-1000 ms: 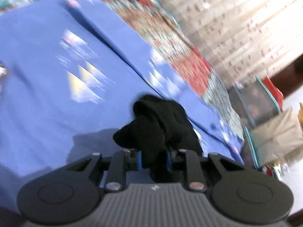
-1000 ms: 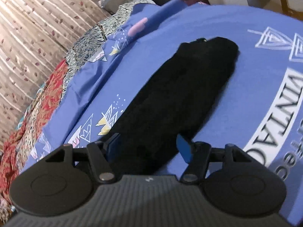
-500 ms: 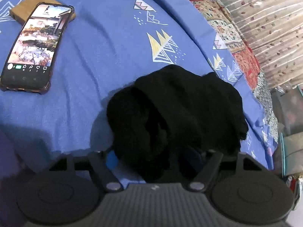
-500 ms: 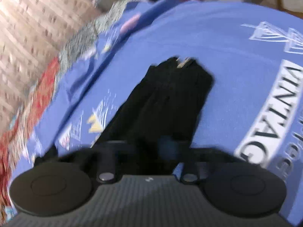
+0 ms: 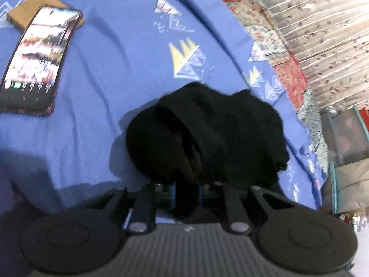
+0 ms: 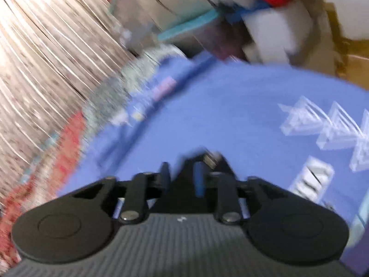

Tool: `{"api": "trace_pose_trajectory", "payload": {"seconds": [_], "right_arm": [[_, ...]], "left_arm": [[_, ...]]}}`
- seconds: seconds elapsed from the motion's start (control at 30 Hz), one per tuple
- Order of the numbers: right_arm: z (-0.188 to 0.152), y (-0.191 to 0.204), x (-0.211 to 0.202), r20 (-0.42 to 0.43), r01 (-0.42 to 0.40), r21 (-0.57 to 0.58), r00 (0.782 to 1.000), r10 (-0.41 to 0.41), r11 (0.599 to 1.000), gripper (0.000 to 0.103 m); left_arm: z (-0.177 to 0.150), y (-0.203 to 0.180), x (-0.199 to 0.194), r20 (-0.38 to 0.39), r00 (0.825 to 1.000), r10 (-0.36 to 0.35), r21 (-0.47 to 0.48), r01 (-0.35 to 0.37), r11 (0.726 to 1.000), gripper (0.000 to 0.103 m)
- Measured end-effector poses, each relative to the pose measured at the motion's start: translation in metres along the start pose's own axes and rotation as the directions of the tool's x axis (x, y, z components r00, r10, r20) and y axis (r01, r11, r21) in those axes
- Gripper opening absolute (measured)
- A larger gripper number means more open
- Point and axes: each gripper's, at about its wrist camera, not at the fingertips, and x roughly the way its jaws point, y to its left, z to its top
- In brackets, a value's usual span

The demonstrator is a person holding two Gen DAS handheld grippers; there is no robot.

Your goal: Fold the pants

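Note:
The black pants (image 5: 207, 133) lie bunched in a heap on the blue printed bedsheet (image 5: 110, 53). My left gripper (image 5: 186, 189) is shut on a fold of the black cloth at the heap's near edge. In the blurred right wrist view my right gripper (image 6: 182, 180) is shut on an end of the black pants (image 6: 184, 198), with a small metal fastener (image 6: 211, 158) showing just past the fingertips. The rest of the pants is hidden below the right gripper.
A phone (image 5: 37, 62) with a lit screen lies on a brown wallet at the left. A patterned quilt edge (image 5: 288, 69) and curtain (image 5: 327, 30) run along the right. Storage boxes (image 6: 196, 23) stand beyond the bed's end.
My right gripper closed on the pants' end and swung it up and forward, so the long black strip left its view. My left gripper opened, then shut again on the heap.

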Motion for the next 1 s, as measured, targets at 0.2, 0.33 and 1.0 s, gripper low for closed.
{"api": "trace_pose_trajectory", "payload": {"seconds": [0.2,0.33,1.0], "right_arm": [[-0.049,-0.024,0.044,-0.114,0.008,0.104,0.993,0.004,0.995,0.046],[-0.043,-0.004,0.064,-0.139,-0.033,0.08,0.989,0.044,0.996,0.006],[0.004,-0.035,-0.023,-0.086,0.226,-0.065,0.969,-0.231,0.972,0.033]], "left_arm": [[-0.005,0.003,0.006,-0.018,0.999,0.034,-0.004,-0.034,0.999,0.043],[-0.007,-0.003,0.013,-0.046,0.999,0.027,-0.001,-0.027,1.0,0.007],[-0.073,0.009,-0.005,-0.192,0.973,0.13,0.144,-0.103,0.984,0.03]]}}
